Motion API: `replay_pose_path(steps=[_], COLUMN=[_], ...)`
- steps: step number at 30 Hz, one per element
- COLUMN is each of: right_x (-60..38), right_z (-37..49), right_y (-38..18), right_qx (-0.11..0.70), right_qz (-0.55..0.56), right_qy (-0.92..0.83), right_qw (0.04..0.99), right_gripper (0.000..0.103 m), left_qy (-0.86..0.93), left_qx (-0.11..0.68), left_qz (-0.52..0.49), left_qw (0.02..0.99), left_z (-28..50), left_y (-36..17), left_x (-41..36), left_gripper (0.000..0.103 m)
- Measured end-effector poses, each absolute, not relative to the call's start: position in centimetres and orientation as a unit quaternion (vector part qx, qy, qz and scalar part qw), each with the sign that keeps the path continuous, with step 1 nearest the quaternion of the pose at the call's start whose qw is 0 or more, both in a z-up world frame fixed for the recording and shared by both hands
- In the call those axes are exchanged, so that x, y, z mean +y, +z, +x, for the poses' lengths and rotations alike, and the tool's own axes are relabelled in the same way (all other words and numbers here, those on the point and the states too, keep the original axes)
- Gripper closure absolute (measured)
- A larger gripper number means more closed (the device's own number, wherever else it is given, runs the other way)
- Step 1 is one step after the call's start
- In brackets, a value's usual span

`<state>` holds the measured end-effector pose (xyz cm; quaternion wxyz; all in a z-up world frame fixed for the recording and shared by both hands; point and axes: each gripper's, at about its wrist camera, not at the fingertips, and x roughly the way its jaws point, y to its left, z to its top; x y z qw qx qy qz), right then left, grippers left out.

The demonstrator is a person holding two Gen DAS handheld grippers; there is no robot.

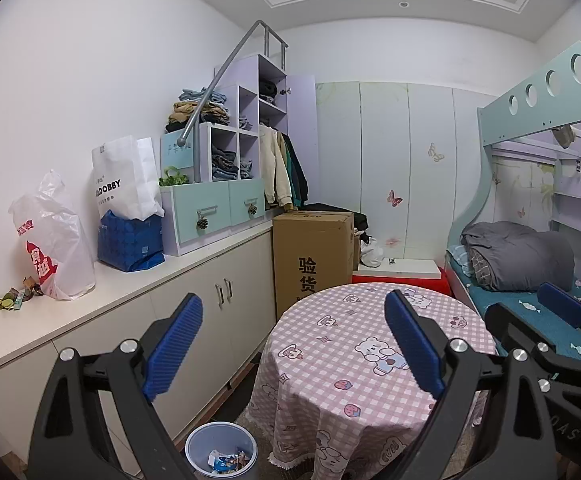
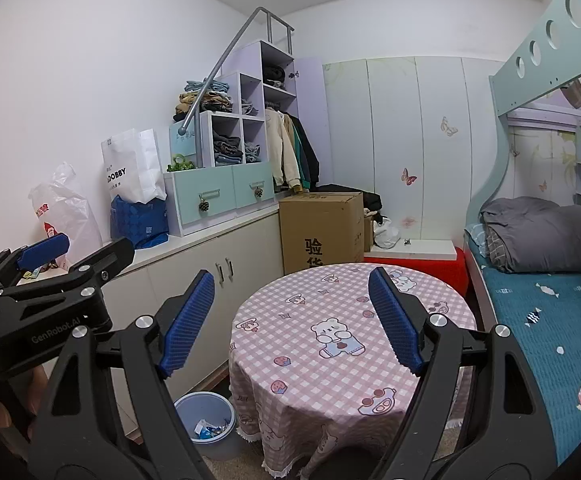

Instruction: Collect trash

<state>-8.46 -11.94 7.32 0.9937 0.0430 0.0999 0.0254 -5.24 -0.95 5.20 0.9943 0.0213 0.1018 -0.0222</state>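
Left gripper [image 1: 292, 342] jaws released; right gripper [image 2: 292, 318] jaws released; upright bin [image 1: 221, 454] holds wrappers [image 1: 226, 462].

Bedroom (bunk bed [image 1: 530, 264], wardrobe [image 1: 390, 168]).

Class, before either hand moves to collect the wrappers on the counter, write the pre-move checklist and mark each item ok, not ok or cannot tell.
1. Left tongs open and empty: ok.
2. Right tongs open and empty: ok.
3. Trash located: wrappers lie on the counter beside the white plastic bag: ok.
4. Bin upright on the floor by the round table, with room left: ok.
5. Tabletop free of trash: ok on the visible part; the tongs hide the rest.
6. Wrapper count: cannot tell, too small.
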Motion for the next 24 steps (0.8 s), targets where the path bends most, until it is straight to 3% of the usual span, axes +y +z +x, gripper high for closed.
replay_pose_path(steps=[24], right_x=[-12.02], right_z=[-8.52], right_y=[7.54], right_qx=[0.102], right_qz=[0.045], right_qy=[0.027], right_qw=[0.993], right_gripper=[0.023], left_qy=[-0.024], left_qx=[0.102], left_qz=[0.024], left_qw=[0.994], left_z=[-5.34], left_y=[5.3], left_x=[-0.99], left_gripper=[0.012])
